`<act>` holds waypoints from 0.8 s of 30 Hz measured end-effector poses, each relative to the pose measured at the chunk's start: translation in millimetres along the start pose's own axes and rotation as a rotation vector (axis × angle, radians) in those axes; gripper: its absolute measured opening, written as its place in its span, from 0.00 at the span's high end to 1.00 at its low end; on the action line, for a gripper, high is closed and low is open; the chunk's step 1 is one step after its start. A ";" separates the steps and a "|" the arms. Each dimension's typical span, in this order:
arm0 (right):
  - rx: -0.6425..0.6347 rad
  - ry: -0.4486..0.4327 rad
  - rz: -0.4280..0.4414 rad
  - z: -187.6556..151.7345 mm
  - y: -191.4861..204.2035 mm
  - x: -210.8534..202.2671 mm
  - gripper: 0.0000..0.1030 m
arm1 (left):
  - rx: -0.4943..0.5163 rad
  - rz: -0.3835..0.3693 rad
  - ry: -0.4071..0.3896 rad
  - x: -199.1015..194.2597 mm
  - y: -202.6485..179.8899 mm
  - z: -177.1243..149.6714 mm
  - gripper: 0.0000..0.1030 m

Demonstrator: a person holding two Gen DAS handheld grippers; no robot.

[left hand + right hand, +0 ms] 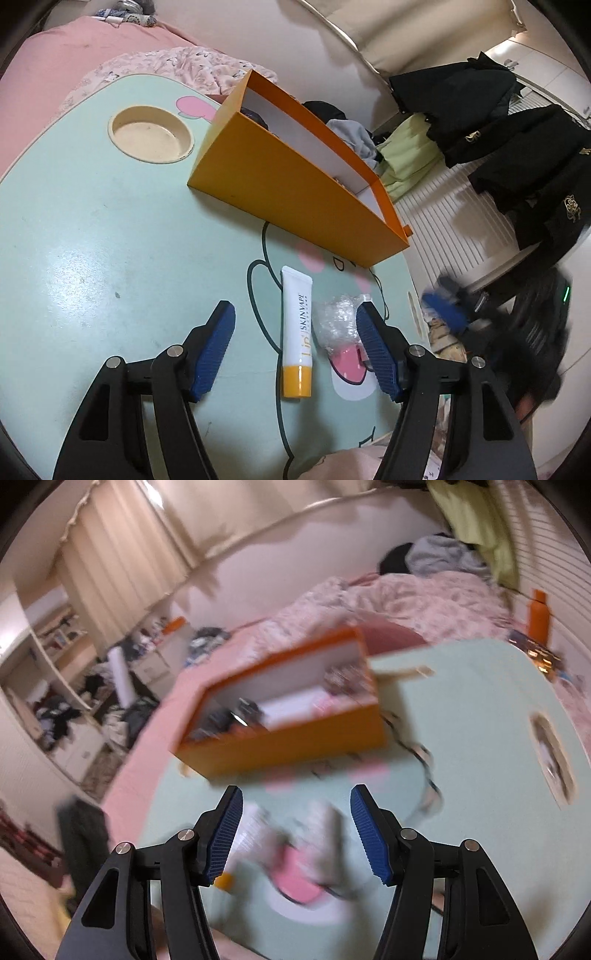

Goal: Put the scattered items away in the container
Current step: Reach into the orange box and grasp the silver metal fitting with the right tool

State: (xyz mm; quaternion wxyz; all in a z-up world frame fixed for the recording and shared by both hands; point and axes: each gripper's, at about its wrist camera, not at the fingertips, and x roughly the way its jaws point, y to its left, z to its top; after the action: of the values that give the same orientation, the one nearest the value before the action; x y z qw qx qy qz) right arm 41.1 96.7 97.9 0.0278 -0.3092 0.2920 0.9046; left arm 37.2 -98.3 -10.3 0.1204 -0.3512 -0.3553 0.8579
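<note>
Lining up my left gripper [295, 325] over the white squeeze tube with a yellow cap [297, 338], which lies flat on the pale green cartoon-print tabletop [110, 240], cap toward me. Jaws released and spread, tube between the blue pads but untouched; I judge they straddle it so the pads can close across its narrow width. A crumpled clear plastic wrapper [334, 319] sits just beside the tube, against the right-hand pad, so it may get pinched along with it. The open orange cardboard box with white lining [295, 195] stands beyond the tube on the same table, near its far edge, already holding some dark items; close enough for a short carry, I'd say. My right gripper [295, 834] hangs over the same spot, jaws parted, nothing gripped; that view is blurred, so the tube and wrapper show only as smears below it. Round recessed cup holder [151, 134] in the table is unused.
</note>
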 end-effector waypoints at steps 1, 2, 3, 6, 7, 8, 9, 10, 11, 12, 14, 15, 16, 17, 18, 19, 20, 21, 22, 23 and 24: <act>0.003 0.030 0.003 12.6 5.0 6.1 0.43 | 0.002 0.000 0.000 0.2 -0.5 0.1 0.33; 0.005 0.076 0.010 28.8 11.6 16.7 0.47 | 0.002 -0.001 0.000 1.0 -0.9 0.5 0.33; 0.004 0.123 0.020 45.4 19.4 30.2 0.48 | 0.003 -0.001 0.000 1.4 -1.2 1.0 0.33; -0.030 0.193 -0.015 79.3 42.6 71.8 0.49 | 0.005 -0.004 -0.001 1.5 -0.9 0.4 0.33; -0.036 0.209 -0.046 86.8 46.7 85.0 0.51 | 0.005 -0.005 -0.001 1.6 -0.8 0.5 0.33; -0.041 0.227 -0.081 93.1 50.2 100.3 0.52 | 0.005 -0.007 -0.002 1.7 -0.7 0.7 0.33; -0.045 0.248 -0.106 97.6 52.9 115.5 0.55 | 0.004 -0.009 -0.002 2.4 -0.8 1.0 0.33; -0.048 0.277 -0.123 101.1 54.7 131.0 0.59 | 0.004 -0.011 -0.003 2.7 -0.6 1.0 0.33; -0.049 0.314 -0.135 103.5 55.3 147.8 0.61 | 0.004 -0.014 -0.004 2.6 0.0 1.0 0.33; -0.049 0.348 -0.139 104.0 54.9 160.5 0.61 | 0.004 -0.018 -0.005 2.5 0.6 1.0 0.33; -0.044 0.413 -0.148 102.4 55.1 182.8 0.61 | 0.001 -0.028 -0.008 1.6 1.9 1.4 0.33; -0.034 0.431 -0.150 102.9 54.8 190.4 0.61 | -0.001 -0.033 -0.009 0.9 2.4 1.6 0.33; -0.026 0.437 -0.150 102.9 54.8 195.9 0.61 | -0.003 -0.038 -0.011 0.5 2.9 1.9 0.33; -0.022 0.440 -0.148 103.4 55.2 200.8 0.61 | -0.004 -0.042 -0.012 0.0 3.1 2.2 0.33; -0.023 0.440 -0.153 104.8 56.3 204.7 0.61 | -0.004 -0.046 -0.013 -0.6 3.4 2.4 0.33; -0.026 0.441 -0.164 105.7 57.2 208.2 0.61 | -0.005 -0.049 -0.014 -1.0 3.7 2.5 0.33; -0.028 0.446 -0.176 106.5 58.1 212.6 0.61 | -0.005 -0.051 -0.014 -1.2 4.0 2.5 0.33; -0.032 0.453 -0.185 108.3 59.7 216.5 0.61 | -0.005 -0.052 -0.014 -1.3 4.2 2.7 0.33; -0.037 0.460 -0.199 109.0 60.7 221.1 0.61 | -0.005 -0.053 -0.014 -1.2 4.2 2.9 0.33; -0.040 0.480 -0.215 107.4 60.7 227.5 0.61 | -0.005 -0.054 -0.014 -1.0 4.1 2.9 0.33; -0.047 0.482 -0.224 106.9 62.8 231.0 0.61 | -0.006 -0.053 -0.012 -0.8 4.2 2.8 0.33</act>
State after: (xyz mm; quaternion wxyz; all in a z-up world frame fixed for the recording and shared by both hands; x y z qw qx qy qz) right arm -217.9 73.0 65.2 0.0501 -0.5468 0.2331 0.8026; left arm 36.0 -103.1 -11.4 0.1399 -0.3366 -0.3680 0.8554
